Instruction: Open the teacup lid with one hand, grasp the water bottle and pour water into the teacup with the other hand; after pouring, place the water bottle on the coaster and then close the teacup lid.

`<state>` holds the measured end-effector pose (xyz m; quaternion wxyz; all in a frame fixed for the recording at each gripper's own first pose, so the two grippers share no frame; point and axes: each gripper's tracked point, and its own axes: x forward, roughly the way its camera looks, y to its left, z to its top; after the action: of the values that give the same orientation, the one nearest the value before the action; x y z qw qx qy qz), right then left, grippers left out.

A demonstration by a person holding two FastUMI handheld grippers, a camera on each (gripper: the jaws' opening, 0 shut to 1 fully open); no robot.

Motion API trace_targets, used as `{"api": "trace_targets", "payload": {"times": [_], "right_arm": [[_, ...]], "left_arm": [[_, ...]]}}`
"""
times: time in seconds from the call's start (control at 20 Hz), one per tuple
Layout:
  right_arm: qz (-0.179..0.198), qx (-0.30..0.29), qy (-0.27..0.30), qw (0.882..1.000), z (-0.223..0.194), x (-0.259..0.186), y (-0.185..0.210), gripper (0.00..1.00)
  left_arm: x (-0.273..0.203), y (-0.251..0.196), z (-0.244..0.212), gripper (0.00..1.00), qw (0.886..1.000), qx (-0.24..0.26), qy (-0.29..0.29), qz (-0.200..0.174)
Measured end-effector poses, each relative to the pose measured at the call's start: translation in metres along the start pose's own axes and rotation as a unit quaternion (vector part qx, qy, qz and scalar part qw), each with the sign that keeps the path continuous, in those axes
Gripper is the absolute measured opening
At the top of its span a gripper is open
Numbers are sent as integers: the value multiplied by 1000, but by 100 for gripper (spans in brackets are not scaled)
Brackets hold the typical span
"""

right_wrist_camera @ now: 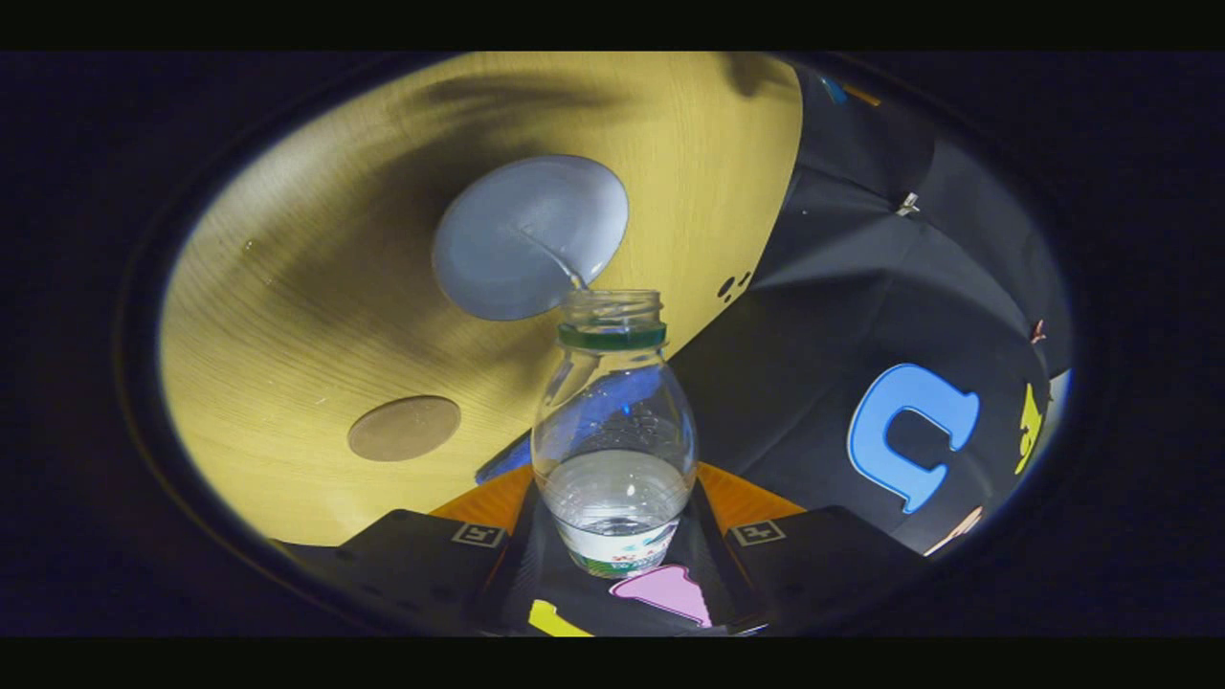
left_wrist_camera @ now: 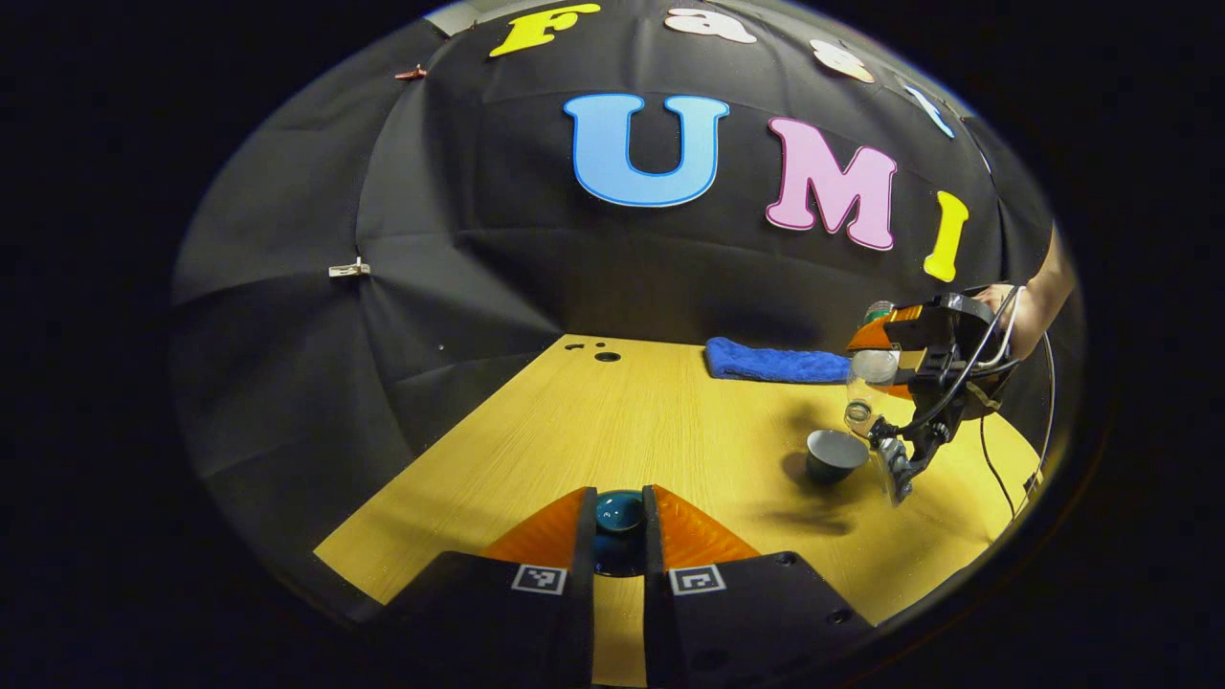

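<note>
In the left gripper view my left gripper [left_wrist_camera: 618, 500] is shut on the dark teal teacup lid [left_wrist_camera: 618, 522], held off to the left of the cup. The open grey teacup [left_wrist_camera: 835, 455] stands on the wooden table [left_wrist_camera: 651, 421] at the right. Above it the right gripper [left_wrist_camera: 879, 371] tilts the clear water bottle [left_wrist_camera: 864, 390] mouth-down. In the right gripper view my right gripper [right_wrist_camera: 612, 502] is shut on the water bottle [right_wrist_camera: 612, 431]. A thin stream runs from its uncapped mouth into the teacup [right_wrist_camera: 526, 239]. The round brown coaster [right_wrist_camera: 404, 428] lies near the cup.
A folded blue towel [left_wrist_camera: 775, 364] lies at the table's far edge against the black cloth wall. Small round holes [left_wrist_camera: 606, 356] mark the far left corner of the table. A person's hand [left_wrist_camera: 1029, 316] and a cable sit behind the right gripper.
</note>
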<state>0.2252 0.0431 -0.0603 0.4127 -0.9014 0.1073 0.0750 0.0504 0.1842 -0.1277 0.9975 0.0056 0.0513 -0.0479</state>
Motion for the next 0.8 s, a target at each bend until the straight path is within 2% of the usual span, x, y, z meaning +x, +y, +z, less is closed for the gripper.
{"api": "trace_targets", "payload": {"times": [0.05,0.35,0.55,0.65,0.7,0.8], "right_arm": [[-1,-2,-3,1000,2,-1,0,70],[5,24,0,1000,-2,-4,2,70],[19,111,5,994,-17,-13,3,70],[35,182,4,983,-21,-16,3,70],[44,227,4,973,-24,-17,1,70],[68,332,9,941,-35,-18,1,70]], "left_arm": [[-1,-1,2,25,1000,-1,-1,3],[-14,-13,13,25,1000,3,-5,13],[-21,-24,30,25,1000,13,-10,18],[-21,-33,42,25,1000,14,-13,18],[-23,-37,48,25,1000,16,-15,19],[-24,-45,62,25,999,21,-21,23]]}}
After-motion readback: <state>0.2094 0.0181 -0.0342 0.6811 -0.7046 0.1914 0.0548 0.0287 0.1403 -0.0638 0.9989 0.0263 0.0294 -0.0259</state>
